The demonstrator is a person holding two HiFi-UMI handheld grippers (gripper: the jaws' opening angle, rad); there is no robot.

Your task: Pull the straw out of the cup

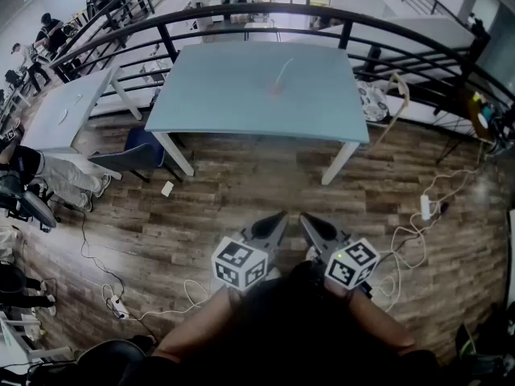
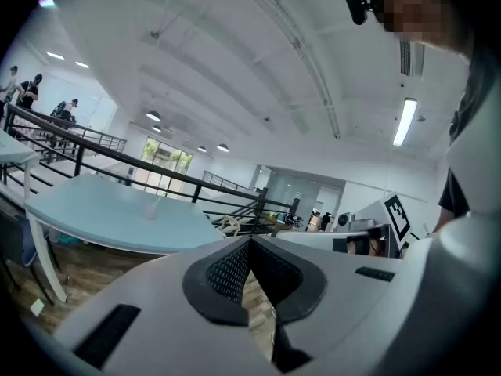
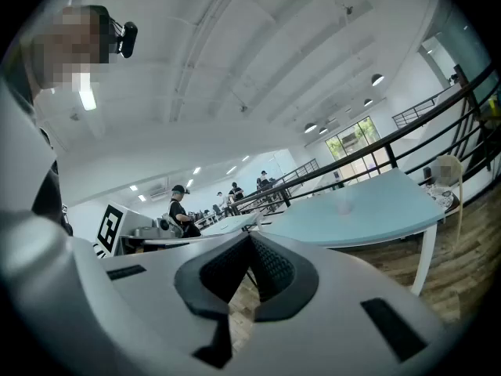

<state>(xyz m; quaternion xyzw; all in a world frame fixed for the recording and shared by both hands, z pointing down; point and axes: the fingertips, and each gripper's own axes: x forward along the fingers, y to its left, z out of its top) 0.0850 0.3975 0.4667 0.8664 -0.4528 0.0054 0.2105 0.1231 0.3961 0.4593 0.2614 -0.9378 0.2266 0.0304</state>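
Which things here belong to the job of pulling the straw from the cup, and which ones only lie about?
For the job: cup with straw on the blue table; left gripper and right gripper, both shut and empty.
Lying about: power strip, blue chair, white table.

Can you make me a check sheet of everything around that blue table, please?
Surface: blue table, only the cup on it.
Job's things: cup near the table's middle, straw in it, leaning.
Clutter: small white thing on the floor.
Grippers: left tongs and right tongs shut, empty, held low, far from the table.
Cables: white cables and power strip on the floor.
Surroundings: wood floor, black railing, second table, people at left.
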